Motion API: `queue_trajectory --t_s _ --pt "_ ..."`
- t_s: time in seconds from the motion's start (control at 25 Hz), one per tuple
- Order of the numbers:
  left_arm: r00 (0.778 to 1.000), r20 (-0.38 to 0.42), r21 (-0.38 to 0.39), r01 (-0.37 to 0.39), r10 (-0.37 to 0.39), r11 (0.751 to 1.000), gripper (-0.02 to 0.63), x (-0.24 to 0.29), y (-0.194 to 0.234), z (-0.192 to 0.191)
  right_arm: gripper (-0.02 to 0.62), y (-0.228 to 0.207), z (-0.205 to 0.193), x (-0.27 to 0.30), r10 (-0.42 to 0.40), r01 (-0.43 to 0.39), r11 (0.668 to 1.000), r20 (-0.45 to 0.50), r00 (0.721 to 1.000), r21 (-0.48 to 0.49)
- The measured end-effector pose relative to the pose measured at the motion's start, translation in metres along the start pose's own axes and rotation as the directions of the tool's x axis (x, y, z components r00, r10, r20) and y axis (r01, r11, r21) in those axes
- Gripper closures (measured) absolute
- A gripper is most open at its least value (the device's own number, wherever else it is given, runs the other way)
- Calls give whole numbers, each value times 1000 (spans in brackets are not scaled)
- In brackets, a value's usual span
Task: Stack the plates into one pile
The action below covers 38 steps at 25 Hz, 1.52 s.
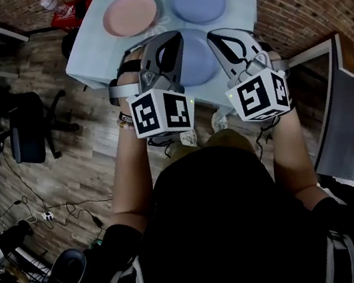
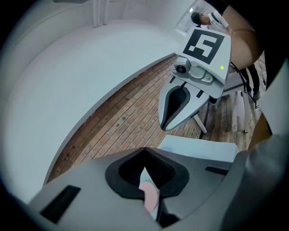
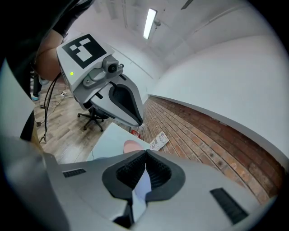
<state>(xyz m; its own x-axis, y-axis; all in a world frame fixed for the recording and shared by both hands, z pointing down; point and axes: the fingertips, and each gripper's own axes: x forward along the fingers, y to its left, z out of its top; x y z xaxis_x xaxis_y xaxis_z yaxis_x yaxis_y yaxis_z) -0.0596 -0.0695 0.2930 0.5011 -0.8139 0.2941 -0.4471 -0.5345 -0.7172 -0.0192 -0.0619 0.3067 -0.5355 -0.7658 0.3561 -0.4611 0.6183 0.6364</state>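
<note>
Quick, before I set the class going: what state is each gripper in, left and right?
Left gripper: closed, jaws together, holding nothing.
Right gripper: closed, jaws together, holding nothing.

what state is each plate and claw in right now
pink plate, flat on the table, unstacked
far blue plate, flat beside the pink one, unstacked
near blue plate, flat, unstacked, partly hidden under the claws
left claw, shut, empty, above the table
right claw, shut, empty, above the table
</note>
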Motion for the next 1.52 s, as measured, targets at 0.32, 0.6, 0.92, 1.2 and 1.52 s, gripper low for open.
queue_trajectory --t_s 0.32,0.6,0.92,1.2,1.52 --pt "998 -52 -4 29 -29 1000 583 8 -21 -3 560 -4 -14 -6 13 -13 1000 2 1000 -4" --pt "982 -89 -79 159 -166 984 581 39 -79 -28 560 -1 -43 -1 34 -34 999 -29 999 4" --pt "927 -163 -111 323 -337 940 507 61 -148 -62 560 2 -58 1 52 -51 999 -61 997 17" --pt "866 -260 -140 405 -428 904 477 68 -201 -108 560 1 -66 4 61 -59 998 -68 996 23" --pt "774 -374 -153 491 -510 857 477 74 -263 -167 560 6 -76 5 83 -82 996 -83 993 23"
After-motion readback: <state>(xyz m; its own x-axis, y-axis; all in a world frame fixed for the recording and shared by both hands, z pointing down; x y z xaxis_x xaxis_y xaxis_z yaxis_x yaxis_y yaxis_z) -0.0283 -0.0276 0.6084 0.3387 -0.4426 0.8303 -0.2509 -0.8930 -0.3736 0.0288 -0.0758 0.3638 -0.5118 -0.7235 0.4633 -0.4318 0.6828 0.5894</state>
